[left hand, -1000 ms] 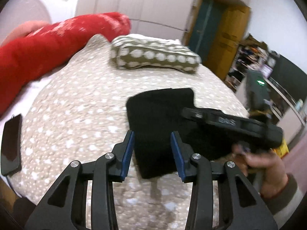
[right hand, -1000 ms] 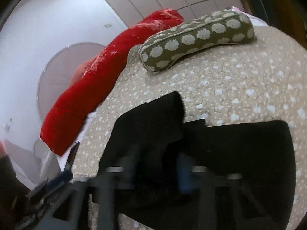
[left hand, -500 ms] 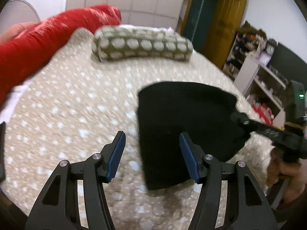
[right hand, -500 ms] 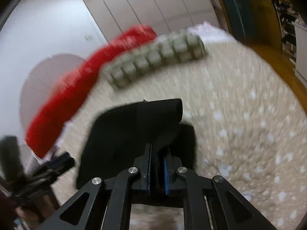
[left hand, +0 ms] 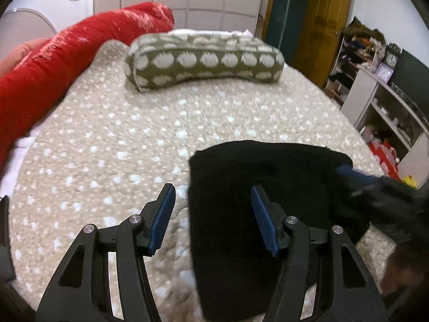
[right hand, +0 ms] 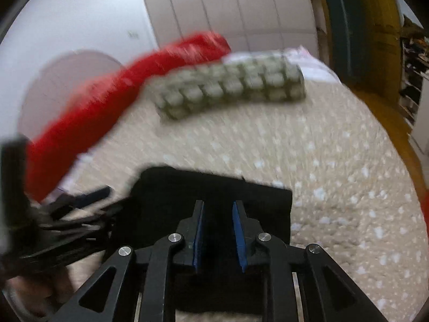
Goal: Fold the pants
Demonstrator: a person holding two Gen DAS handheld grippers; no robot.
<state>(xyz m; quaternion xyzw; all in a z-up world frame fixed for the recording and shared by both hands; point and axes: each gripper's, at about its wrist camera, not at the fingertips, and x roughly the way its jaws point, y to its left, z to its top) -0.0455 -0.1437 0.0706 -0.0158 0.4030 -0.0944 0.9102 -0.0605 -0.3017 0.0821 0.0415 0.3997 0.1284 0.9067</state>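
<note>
The black pants (left hand: 241, 187) lie folded into a compact rectangle on the spotted beige bedspread (left hand: 120, 134). My left gripper (left hand: 211, 214) is open wide and empty above the pants' left edge. In the right wrist view the pants (right hand: 187, 190) lie just under my right gripper (right hand: 217, 222), whose jaws stand slightly apart with nothing between them. The right gripper (left hand: 375, 187) shows blurred at the pants' right side in the left wrist view. The left gripper (right hand: 67, 214) shows blurred at the left in the right wrist view.
A green pillow with white spots (left hand: 203, 61) lies at the far end of the bed. A long red bolster (left hand: 67, 61) runs along the left side. White shelves (left hand: 388, 112) and a yellow door (left hand: 321, 26) stand beyond the right edge.
My right gripper has opened and let go of the pants fold, which now lies flat. My left gripper has opened wider and shifted toward the pants.
</note>
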